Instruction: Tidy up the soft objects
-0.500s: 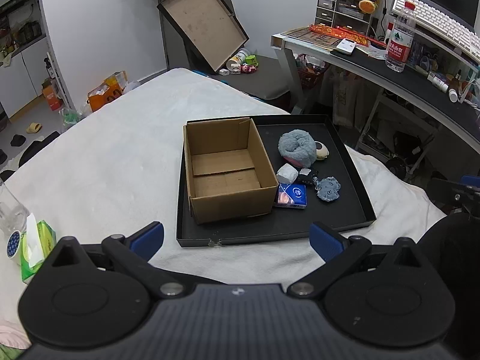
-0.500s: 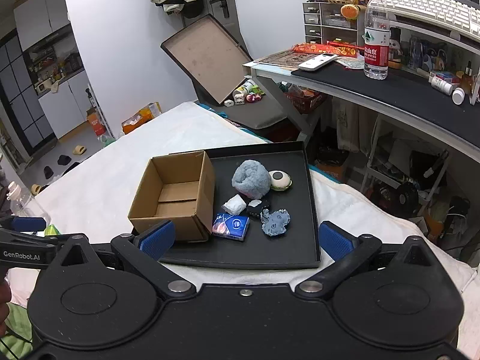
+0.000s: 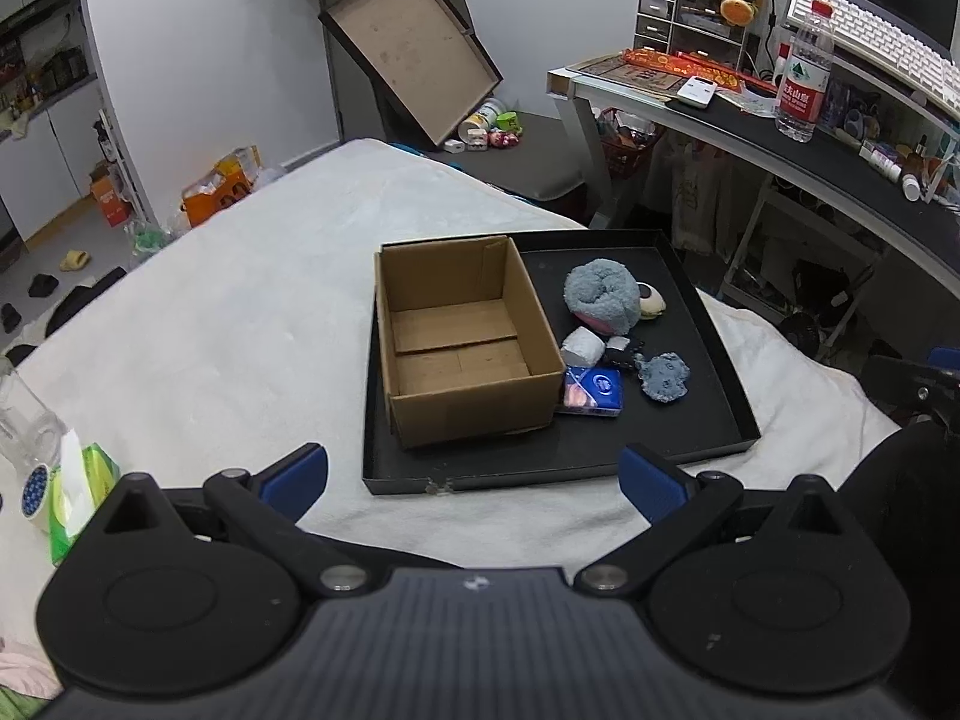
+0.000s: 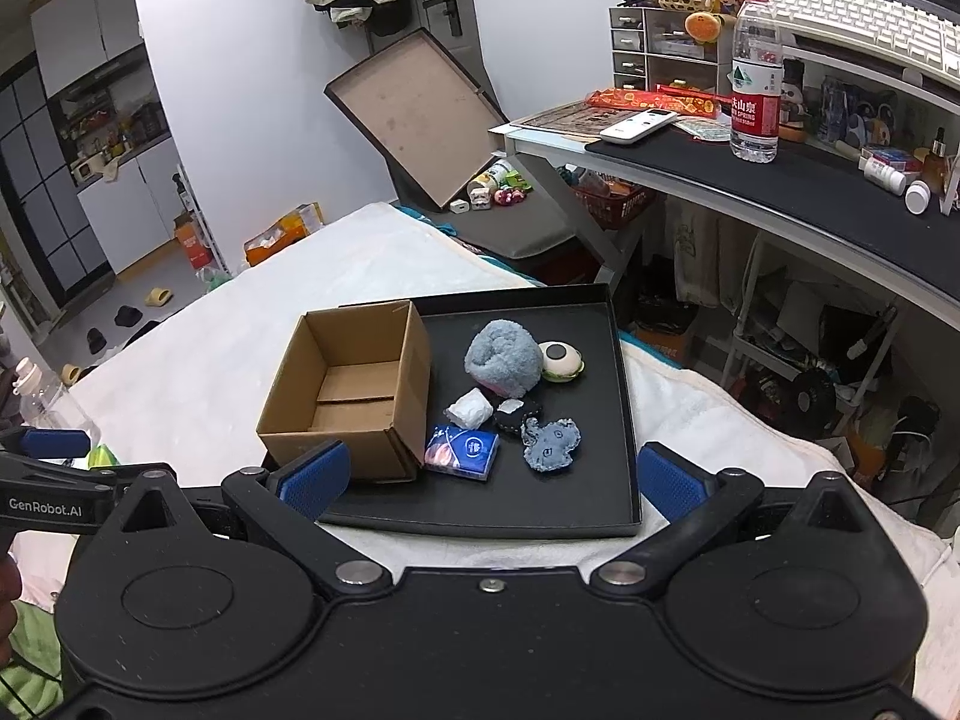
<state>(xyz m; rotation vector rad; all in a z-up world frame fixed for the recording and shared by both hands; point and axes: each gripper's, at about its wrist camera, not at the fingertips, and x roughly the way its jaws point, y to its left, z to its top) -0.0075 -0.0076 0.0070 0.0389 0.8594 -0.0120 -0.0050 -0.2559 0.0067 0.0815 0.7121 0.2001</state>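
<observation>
A black tray (image 3: 708, 324) (image 4: 621, 396) lies on a white blanket. In its left half stands an open, empty cardboard box (image 3: 462, 336) (image 4: 348, 384). Right of the box lie a fluffy grey-blue ball (image 3: 603, 297) (image 4: 504, 357), a small burger-shaped toy (image 3: 653, 300) (image 4: 563, 361), a white wad (image 3: 581, 348) (image 4: 471, 409), a blue tissue pack (image 3: 591, 390) (image 4: 462, 450), a small black piece (image 4: 515, 414) and a flat grey-blue felt toy (image 3: 663, 375) (image 4: 552, 444). My left gripper (image 3: 473, 474) and right gripper (image 4: 491, 477) are both open and empty, held short of the tray's near edge.
A green tissue pack (image 3: 78, 486) and a clear bottle (image 3: 24, 420) sit at the blanket's left. A desk (image 4: 780, 180) with a water bottle (image 4: 756, 78) stands on the right. A chair with a leaning box lid (image 3: 414, 48) is behind the bed.
Both grippers have edged slightly closer to the tray. Nothing on the tray has moved.
</observation>
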